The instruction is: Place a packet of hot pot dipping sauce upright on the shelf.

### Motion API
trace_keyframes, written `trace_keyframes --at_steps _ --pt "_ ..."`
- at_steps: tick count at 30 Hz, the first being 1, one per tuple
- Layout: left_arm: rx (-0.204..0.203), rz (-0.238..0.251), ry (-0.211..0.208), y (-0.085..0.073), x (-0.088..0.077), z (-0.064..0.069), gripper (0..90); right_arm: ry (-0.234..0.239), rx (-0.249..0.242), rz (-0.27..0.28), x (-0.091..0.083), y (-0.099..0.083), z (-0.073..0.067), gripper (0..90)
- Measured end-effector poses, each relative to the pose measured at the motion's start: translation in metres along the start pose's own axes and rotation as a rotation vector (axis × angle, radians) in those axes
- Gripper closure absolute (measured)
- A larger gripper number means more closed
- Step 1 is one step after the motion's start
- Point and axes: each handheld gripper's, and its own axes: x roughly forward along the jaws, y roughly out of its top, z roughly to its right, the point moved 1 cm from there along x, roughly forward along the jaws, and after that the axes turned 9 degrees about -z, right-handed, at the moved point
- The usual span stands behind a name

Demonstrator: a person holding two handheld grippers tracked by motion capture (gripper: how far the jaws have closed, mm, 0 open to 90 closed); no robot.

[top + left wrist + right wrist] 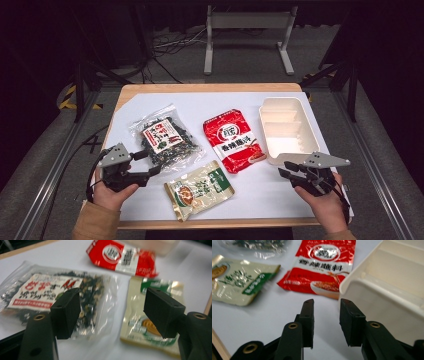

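The left gripper [150, 162] sits at the table's [210, 89] near left, jaws wide and empty, their tips just at the edge of the clear bag [164, 138] of dark dried bits. Next comes the green pouch [199, 188] (nearest the person), then the red packet [233, 138] beyond it. The cream box [287, 129] lies at the right, touching the red packet's corner. The right gripper [285, 169] hovers just before the box, jaws narrowly parted, empty.
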Motion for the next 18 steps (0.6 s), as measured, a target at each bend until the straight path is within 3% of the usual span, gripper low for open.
trace_keyframes --at_steps 4,8,14,18 --pt "0.039 0.031 0.04 -0.003 -0.005 0.007 30.4 0.021 -0.011 0.076 -0.008 0.009 0.002 64.8" --pt "0.049 0.044 0.037 -0.005 -0.007 0.009 31.3 0.009 -0.017 0.103 -0.011 0.012 0.002 63.3" --pt "0.047 0.035 0.038 -0.009 -0.008 0.01 31.4 0.026 -0.01 0.102 -0.011 0.013 0.002 63.1" --pt "0.043 0.034 0.037 -0.01 -0.009 0.009 31.4 0.044 -0.02 0.072 -0.009 0.018 0.0 60.9"
